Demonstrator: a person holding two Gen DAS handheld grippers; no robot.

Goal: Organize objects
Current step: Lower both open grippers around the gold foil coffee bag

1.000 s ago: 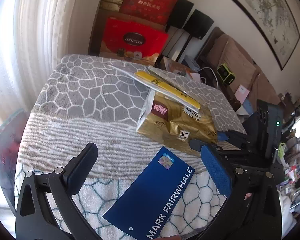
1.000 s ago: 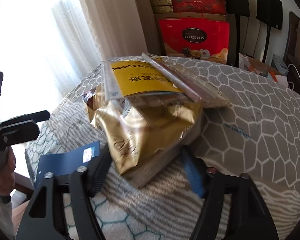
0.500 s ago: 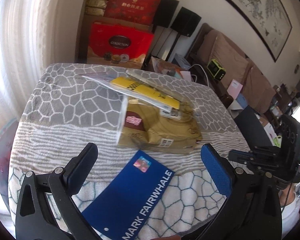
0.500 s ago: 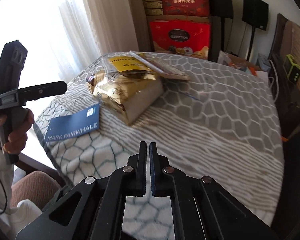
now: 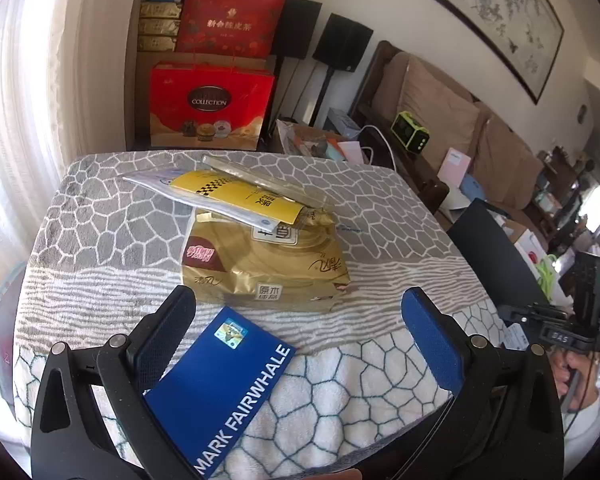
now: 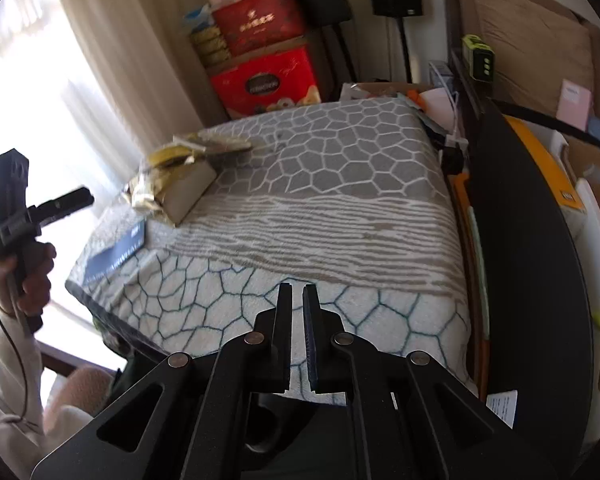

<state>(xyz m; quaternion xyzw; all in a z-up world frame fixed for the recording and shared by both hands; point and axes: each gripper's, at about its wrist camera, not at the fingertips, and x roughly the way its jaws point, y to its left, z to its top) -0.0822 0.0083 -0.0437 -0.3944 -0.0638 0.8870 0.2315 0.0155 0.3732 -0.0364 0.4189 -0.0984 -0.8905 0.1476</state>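
I get strong daylight through the curtain (image 6: 112,60), blown out white at the left of the right wrist view. The left view is sharp; the right is smeared with motion blur. Both bend hard toward black corners.

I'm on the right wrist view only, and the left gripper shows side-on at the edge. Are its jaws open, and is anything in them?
Observer: The left gripper has its jaws wide open, with nothing gripped.
Operator: What is the blurred blue thing near the table edge?
Observer: A flat blue card printed MARK FAIRWHALE, lying on the blanket.
Operator: And on top of the gold pack?
Observer: A yellow packet in a clear sleeve lies across the gold pack, overhanging it.
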